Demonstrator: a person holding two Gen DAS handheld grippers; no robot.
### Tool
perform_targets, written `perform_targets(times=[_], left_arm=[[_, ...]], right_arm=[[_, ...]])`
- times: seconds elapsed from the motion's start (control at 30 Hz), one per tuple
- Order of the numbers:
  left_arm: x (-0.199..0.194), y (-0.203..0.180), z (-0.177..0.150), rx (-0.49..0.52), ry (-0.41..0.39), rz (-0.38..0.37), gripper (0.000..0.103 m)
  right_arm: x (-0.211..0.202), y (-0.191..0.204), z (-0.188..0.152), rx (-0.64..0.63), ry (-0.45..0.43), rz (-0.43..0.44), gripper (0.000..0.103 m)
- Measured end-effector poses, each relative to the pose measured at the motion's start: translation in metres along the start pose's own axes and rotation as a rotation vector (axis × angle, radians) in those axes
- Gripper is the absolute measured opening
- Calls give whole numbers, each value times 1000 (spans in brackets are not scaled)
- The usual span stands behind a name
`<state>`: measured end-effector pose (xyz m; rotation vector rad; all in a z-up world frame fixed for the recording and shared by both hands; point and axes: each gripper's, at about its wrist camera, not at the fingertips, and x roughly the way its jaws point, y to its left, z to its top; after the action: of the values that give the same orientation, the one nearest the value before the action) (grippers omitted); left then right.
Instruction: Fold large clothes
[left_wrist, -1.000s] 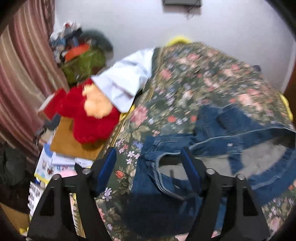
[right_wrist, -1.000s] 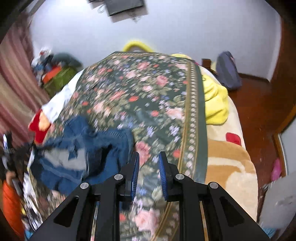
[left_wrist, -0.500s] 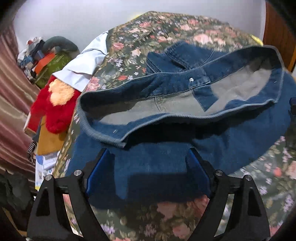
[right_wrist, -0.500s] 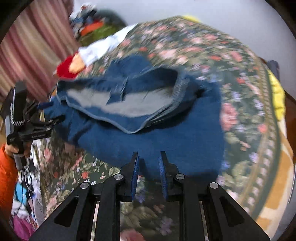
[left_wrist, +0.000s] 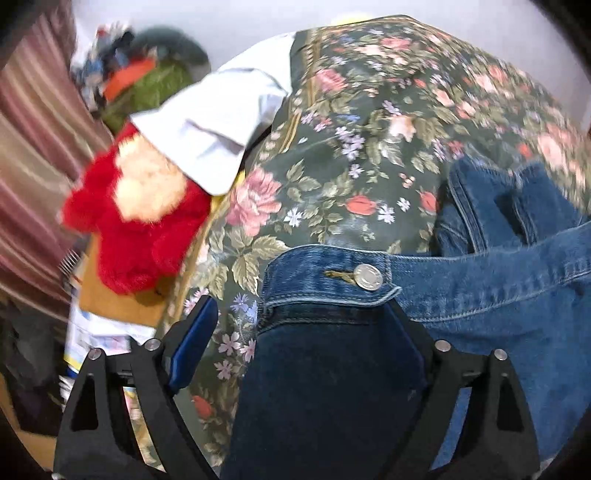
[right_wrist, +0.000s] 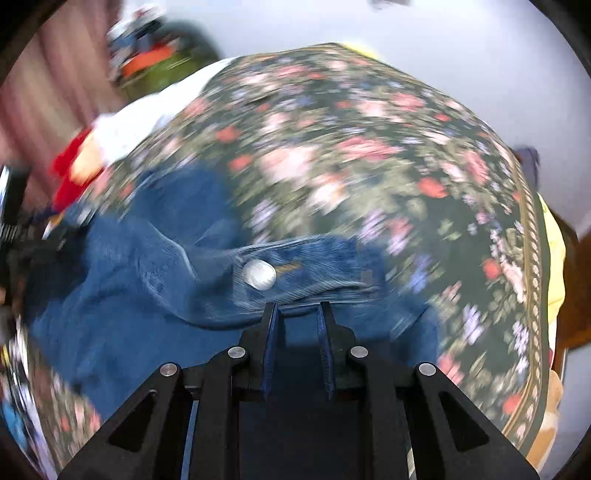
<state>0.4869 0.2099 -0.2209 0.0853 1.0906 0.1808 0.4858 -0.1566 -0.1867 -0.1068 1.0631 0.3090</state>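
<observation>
The left gripper (left_wrist: 295, 339) is opening its jaws, the jeans (left_wrist: 498, 295) lying between them untouched by the pads, their buttoned waistband (left_wrist: 332, 280) running crosswise just ahead. The right gripper (right_wrist: 297, 339) is holding its jaws nearly together, seemingly nipping denim, waistband just ahead. Beyond, the floral bedspread (left_wrist: 351, 166) is carrying everything.

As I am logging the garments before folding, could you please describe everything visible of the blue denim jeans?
The blue denim jeans are mid-blue cotton denim with pale stitching, lying crumpled on the floral green bedspread. The waistband faces the cameras, fastened by a silver metal button beside its buttonhole. More denim bunches up behind the waistband. The left gripper straddles the waistband end with its jaws opening, not pressing it; the right gripper is shut at the waistband edge.
</observation>
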Motion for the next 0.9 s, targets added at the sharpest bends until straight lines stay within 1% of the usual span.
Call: perform_targets(times=[0.03, 0.07, 0.13, 0.17, 0.2, 0.27, 0.3, 0.37, 0.4, 0.5, 0.6, 0.7, 0.73, 0.77, 0.8, 0.83, 0.87, 0.9], left_arm=[[0, 6, 0, -38, 10, -30, 90], [-3, 11, -1, -64, 9, -49, 90], [-18, 18, -4, -109, -15, -84, 90], [-30, 23, -5, -124, -41, -112, 90], [-38, 25, -5, -130, -57, -117, 90], [-58, 30, -3, -130, -97, -103, 90], [-69, 31, -2, -117, -119, -98, 90], [-87, 30, -1, -96, -151, -97, 90], [-96, 28, -3, -82, -162, -108, 90], [-106, 11, -14, -11, -158, -156, 90], [-100, -16, -33, 66, -127, -171, 90], [-78, -42, -55, 135, -73, -144, 90], [-70, -48, -63, 149, -51, -129, 90], [-57, -53, -72, 172, -27, -98, 90], [-52, -55, -79, 192, -34, -55, 90], [-46, -56, -87, 231, -53, 9, 90], [-43, -56, -92, 258, -63, 42, 95], [-42, -53, -98, 279, -78, 51, 99]], right_arm=[[4, -6, 4, 30, 13, 14, 17], [9, -15, 8, 87, 39, 62, 17], [5, -20, 9, 124, 34, 89, 17], [1, -20, 9, 128, 24, 88, 17], [-9, -18, 7, 126, -8, 68, 17], [-25, -10, 3, 102, -50, 48, 17], [-32, -5, -1, 90, -58, 62, 17], [-42, 11, -4, 59, -45, 108, 17], [-43, 17, -4, 42, -39, 121, 17], [-46, 52, -10, -38, -24, 159, 17], [-36, 90, -23, -109, 12, 197, 17], [-13, 120, -39, -175, 82, 199, 17], [-2, 129, -45, -201, 119, 189, 17], [8, 134, -51, -224, 153, 169, 17], [16, 136, -57, -247, 180, 144, 17], [25, 138, -65, -287, 203, 115, 17], [25, 138, -69, -309, 194, 119, 17], [22, 135, -74, -342, 164, 134, 17]])
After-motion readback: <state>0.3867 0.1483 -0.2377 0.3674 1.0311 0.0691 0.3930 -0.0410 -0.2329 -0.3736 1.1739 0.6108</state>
